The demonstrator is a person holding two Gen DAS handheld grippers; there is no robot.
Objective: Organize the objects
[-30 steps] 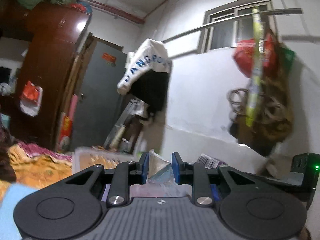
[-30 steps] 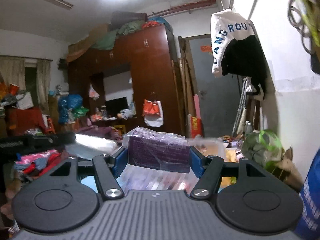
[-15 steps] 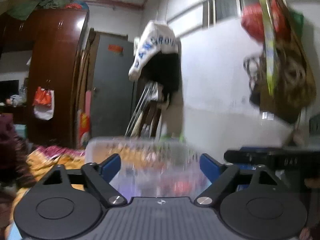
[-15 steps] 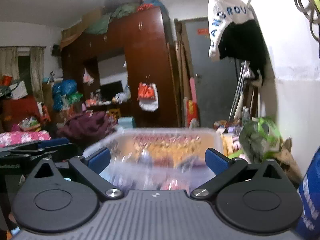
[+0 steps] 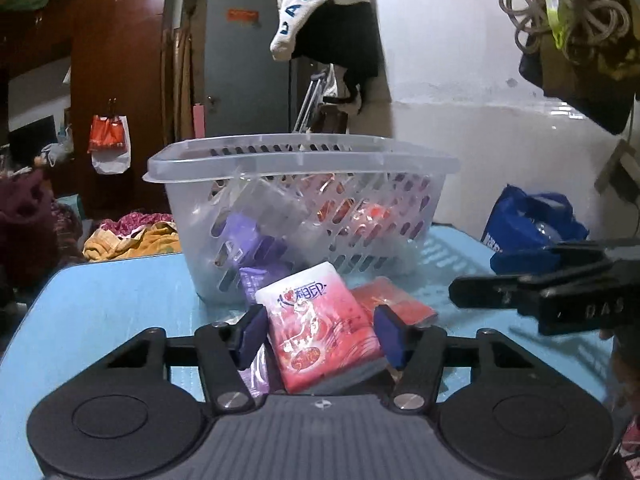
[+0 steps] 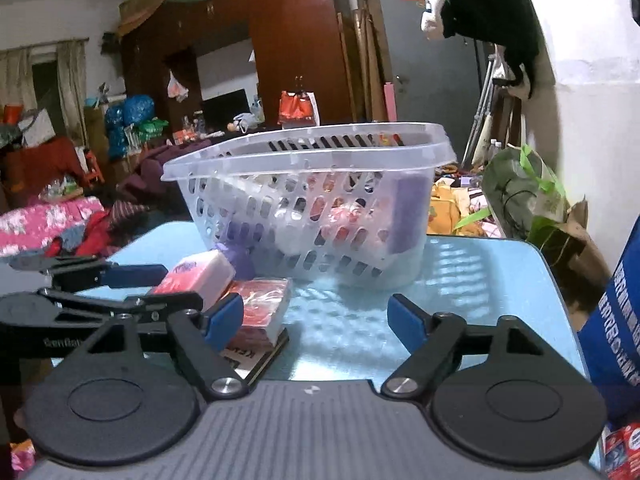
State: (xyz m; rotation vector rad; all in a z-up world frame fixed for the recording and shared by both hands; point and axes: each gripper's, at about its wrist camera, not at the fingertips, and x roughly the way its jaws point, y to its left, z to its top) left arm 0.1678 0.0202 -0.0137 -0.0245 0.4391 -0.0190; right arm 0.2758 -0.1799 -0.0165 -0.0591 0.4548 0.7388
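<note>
Here the left tongs [image 5: 318, 336] sit low over the blue counter [image 5: 104, 304], their blue pads set either side of a pink tissue pack [image 5: 320, 328]. Whether they are actually pinching it or only bracketing it I cannot tell, since a sliver of gap shows on the right side. Just beside it, to the right, lies a red pack [image 5: 396, 304], stacked on a dark flat book or box in the right wrist view. The right tongs [image 6: 316, 320] hover spread wide with nothing between them but bare counter.

Beyond the packs stands the clear slotted basket [image 5: 304, 156], already holding purple and red packs, one purple pack [image 6: 408, 208] leaning against its end wall.

The step in hand looks like picking up the pink pack for the basket. The next move calls for a firm squeeze, a lift high enough to clear the rim, then release inside. The red pack would probably follow.
</note>
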